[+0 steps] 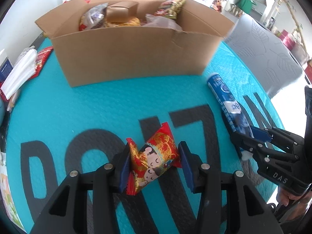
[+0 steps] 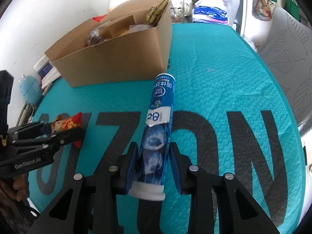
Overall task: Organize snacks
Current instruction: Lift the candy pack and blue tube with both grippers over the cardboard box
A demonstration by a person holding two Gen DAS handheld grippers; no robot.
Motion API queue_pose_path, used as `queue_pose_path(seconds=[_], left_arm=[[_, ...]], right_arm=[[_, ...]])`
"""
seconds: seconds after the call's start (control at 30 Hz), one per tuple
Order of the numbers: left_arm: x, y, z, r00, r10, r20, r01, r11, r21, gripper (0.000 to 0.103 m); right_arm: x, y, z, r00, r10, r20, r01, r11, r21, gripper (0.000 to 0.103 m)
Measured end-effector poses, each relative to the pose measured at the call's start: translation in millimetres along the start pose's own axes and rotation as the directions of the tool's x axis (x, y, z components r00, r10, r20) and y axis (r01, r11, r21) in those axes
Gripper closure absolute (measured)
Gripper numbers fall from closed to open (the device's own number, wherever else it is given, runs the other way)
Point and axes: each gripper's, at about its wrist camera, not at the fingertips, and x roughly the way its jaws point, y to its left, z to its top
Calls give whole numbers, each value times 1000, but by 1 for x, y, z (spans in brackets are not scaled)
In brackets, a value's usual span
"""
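Here the left hand-held gripper (image 1: 155, 166) is clamped on a red snack packet (image 1: 154, 160), which sits tilted between its blue pads just above the teal bench (image 1: 109, 105). The right hand-held gripper (image 2: 154, 170) grips a blue tube (image 2: 158, 128) near its white cap, the tube's far end pointing toward the open cardboard box (image 2: 117, 58), which is already stuffed with snacks.

Both grippers (image 1: 154, 167) (image 2: 154, 167) angled down, jaws clamped.
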Motion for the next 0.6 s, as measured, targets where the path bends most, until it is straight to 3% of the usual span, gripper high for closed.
queue_pose_path(seconds=[0.3,0.47,0.57,0.6], left_arm=[[0,-10,-8,1000,4,-3,-4,1000,21,58],[-1,-9,-10,1000,2,0,-2,1000,15,58],[-3,-8,-12,1000,5,1,-5,1000,14,58],[-3,-8,-12,1000,6,2,-6,1000,14,58]], right_arm=[[-4,19,-18,997,-77,5,77,990,-117,70],[5,22,-10,997,-69,29,71,993,-98,52],[8,25,-10,995,-89,52,94,989,-113,52],[9,26,-10,994,-96,58,102,988,-119,57]])
